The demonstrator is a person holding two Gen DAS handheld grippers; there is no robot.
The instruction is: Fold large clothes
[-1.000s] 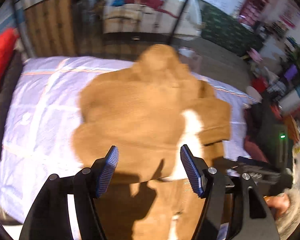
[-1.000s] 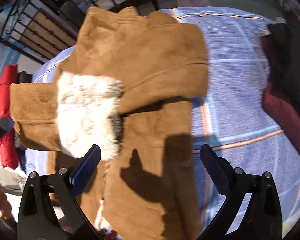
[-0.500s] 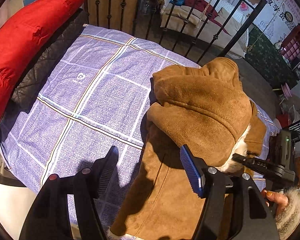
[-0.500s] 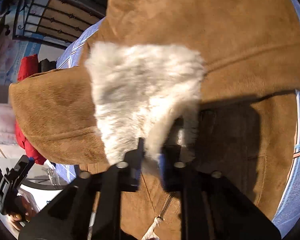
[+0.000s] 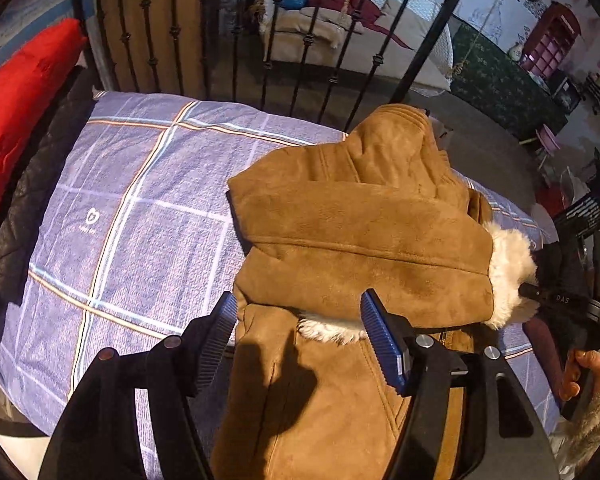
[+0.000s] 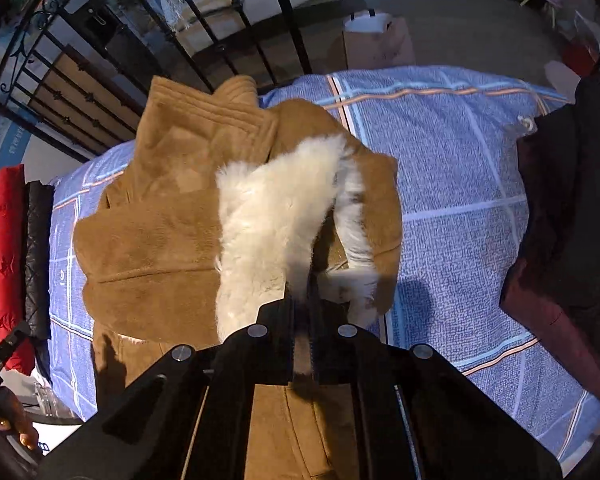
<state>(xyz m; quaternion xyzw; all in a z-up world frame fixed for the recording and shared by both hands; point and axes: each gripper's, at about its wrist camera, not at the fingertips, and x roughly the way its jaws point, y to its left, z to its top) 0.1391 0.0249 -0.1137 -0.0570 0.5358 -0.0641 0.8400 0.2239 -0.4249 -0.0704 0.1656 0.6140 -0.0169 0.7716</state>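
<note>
A tan suede coat (image 5: 364,248) with white fleece lining lies on a blue plaid bedsheet (image 5: 140,216). Its sleeves are folded across the chest. My left gripper (image 5: 300,340) is open and empty, hovering above the coat's lower front. My right gripper (image 6: 302,300) is shut on the coat's white fleece cuff (image 6: 268,232) and holds it lifted over the coat (image 6: 152,236). In the left wrist view, the right gripper (image 5: 556,300) shows at the far right edge, at the fleece cuff (image 5: 508,268).
A black iron bed rail (image 5: 300,40) runs along the far side of the bed. A red jacket (image 5: 16,92) and a black quilted one (image 5: 24,200) lie at the left edge. Dark maroon clothing (image 6: 564,240) lies on the right side of the bed (image 6: 460,160).
My right gripper closed on the fleece cuff and lifted it up and across the coat. My left gripper swung over the bed and now sits above the coat's lower front, still open.
</note>
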